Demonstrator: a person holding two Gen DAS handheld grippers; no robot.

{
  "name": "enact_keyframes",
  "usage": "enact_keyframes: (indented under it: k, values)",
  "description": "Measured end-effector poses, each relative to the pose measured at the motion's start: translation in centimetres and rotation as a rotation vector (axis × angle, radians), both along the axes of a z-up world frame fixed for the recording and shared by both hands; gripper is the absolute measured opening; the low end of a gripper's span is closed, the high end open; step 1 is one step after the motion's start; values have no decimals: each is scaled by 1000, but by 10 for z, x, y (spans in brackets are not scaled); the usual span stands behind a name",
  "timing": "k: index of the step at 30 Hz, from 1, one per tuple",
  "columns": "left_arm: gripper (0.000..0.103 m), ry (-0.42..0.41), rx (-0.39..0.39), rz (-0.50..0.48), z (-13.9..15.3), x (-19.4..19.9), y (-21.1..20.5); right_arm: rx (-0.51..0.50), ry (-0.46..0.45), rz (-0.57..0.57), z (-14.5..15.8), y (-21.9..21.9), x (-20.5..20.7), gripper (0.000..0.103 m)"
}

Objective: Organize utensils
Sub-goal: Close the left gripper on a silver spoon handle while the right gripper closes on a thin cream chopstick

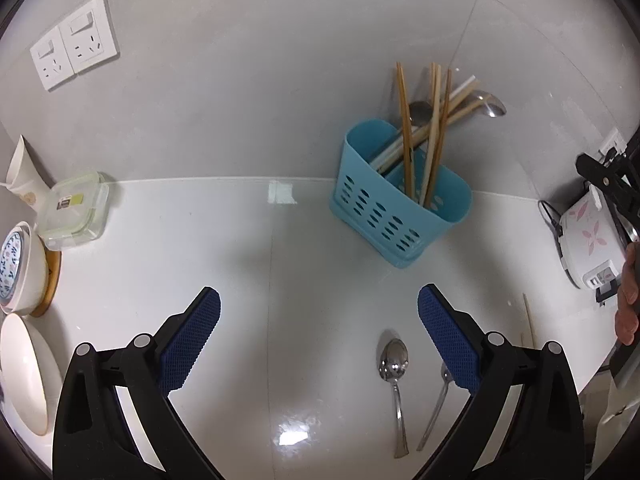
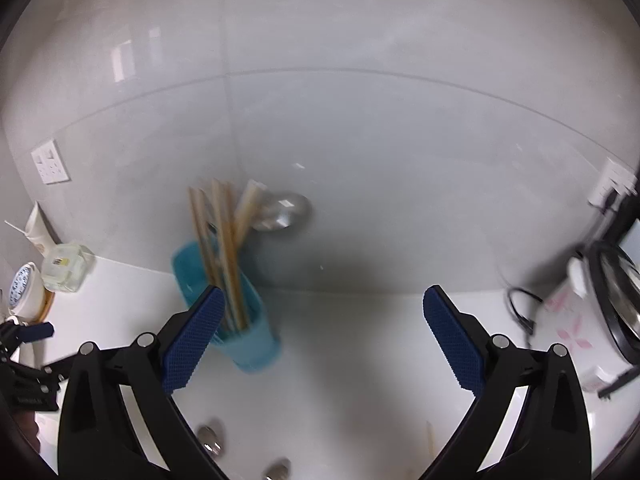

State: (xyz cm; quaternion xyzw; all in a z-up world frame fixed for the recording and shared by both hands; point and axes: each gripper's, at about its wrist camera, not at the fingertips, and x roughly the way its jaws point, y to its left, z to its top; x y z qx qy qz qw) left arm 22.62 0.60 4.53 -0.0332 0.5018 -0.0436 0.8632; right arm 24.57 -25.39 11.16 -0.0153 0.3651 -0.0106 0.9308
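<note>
Blue perforated utensil caddy (image 1: 394, 208) is standing upright on the white countertop (image 1: 240, 260), just in front of the wall tiles. Wooden chopsticks (image 1: 406, 136) are leaning inside it, crossing each other, with a steel ladle (image 1: 490, 104) poking out behind them toward the wall. Two steel spoons are lying flat on the counter in front of the caddy: near spoon (image 1: 394, 364) bowl-up, second spoon (image 1: 438, 404) just beside it, partly hidden by the left gripper's finger. One loose chopstick (image 1: 529, 318) is lying to the caddy's right.

Left gripper (image 1: 319, 340) is hovering wide, holding nothing. Right gripper (image 2: 323, 336) is also spread wide, nothing between the pads; its view is motion-blurred.

Left of the caddy: clear food container (image 1: 76, 210), patterned bowl (image 1: 18, 268), plain bowl (image 1: 24, 372). Right of it: floral rice cooker (image 1: 590, 240). Twin wall sockets (image 1: 74, 42) are sitting above-left.
</note>
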Motion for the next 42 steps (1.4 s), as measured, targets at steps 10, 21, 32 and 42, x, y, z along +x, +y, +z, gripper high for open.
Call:
enact_keyframes:
  k: [10,21,32,42]
  values:
    - [97,77,-2,-46,-27,-19,-32,-52,142,-78,-41,-61,-52,95]
    - [97,181,9,-58,-86,-40,-69,-42,344,-81,-121,-89,-92,95]
    - [97,301,25,-34,-143,-49,-84,-28,549,-94,-187,-104,-113,95]
    - [96,437,74,12,-175,-35,-88,29,761,-111,-219,-119,-107,73]
